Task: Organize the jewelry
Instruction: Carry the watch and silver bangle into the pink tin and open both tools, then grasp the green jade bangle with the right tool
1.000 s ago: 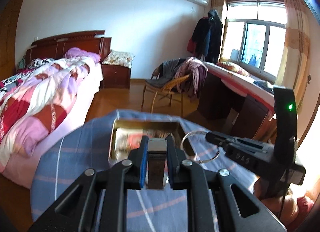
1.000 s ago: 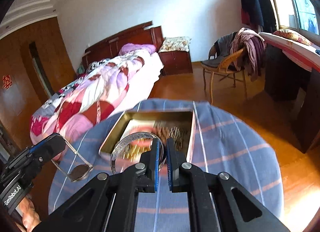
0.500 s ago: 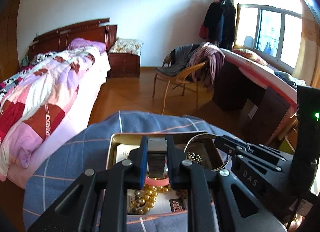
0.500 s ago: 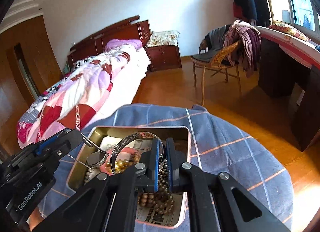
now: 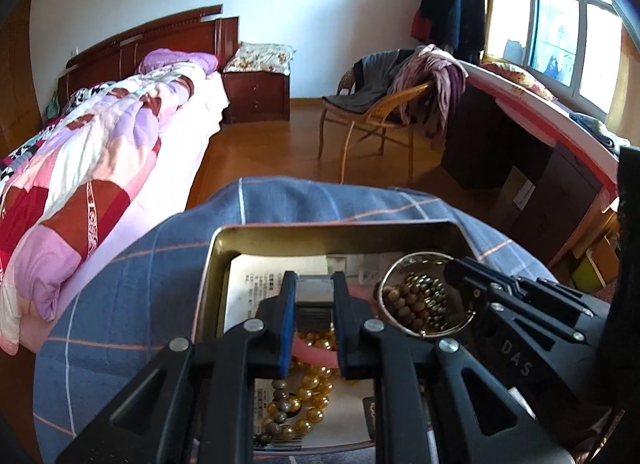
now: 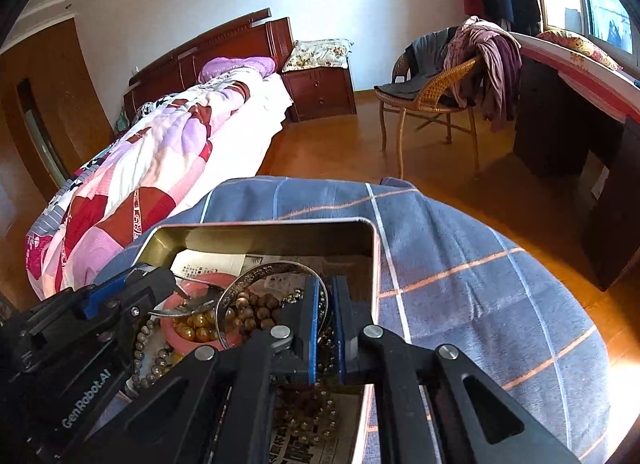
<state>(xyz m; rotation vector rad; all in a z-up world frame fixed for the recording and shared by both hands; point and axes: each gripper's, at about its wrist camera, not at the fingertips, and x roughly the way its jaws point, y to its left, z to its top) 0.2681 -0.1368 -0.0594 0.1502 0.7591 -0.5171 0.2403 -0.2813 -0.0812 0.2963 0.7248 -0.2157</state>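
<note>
An open metal tin (image 5: 280,233) (image 6: 372,248) sits on a blue checked cloth. It holds amber beads (image 5: 308,384), brown beads (image 5: 412,300) and a pink bangle (image 6: 188,284). My left gripper (image 5: 314,304) is shut on a small silver watch-like piece (image 5: 315,291), just above the beads in the tin; in the right wrist view (image 6: 172,288) its chain (image 6: 188,306) hangs over the pink bangle. My right gripper (image 6: 325,320) is shut on a silver bangle (image 6: 256,276), low inside the tin; the bangle also shows in the left wrist view (image 5: 386,284).
The blue cloth (image 6: 460,264) covers a small round table. A bed with a patchwork quilt (image 5: 100,152) is to the left, a wicker chair with clothes (image 5: 384,104) behind, and a dark desk (image 5: 540,168) to the right.
Both grippers have moved forward and down over the tin, carrying the watch-like piece and the silver bangle from above the cloth into the tin.
</note>
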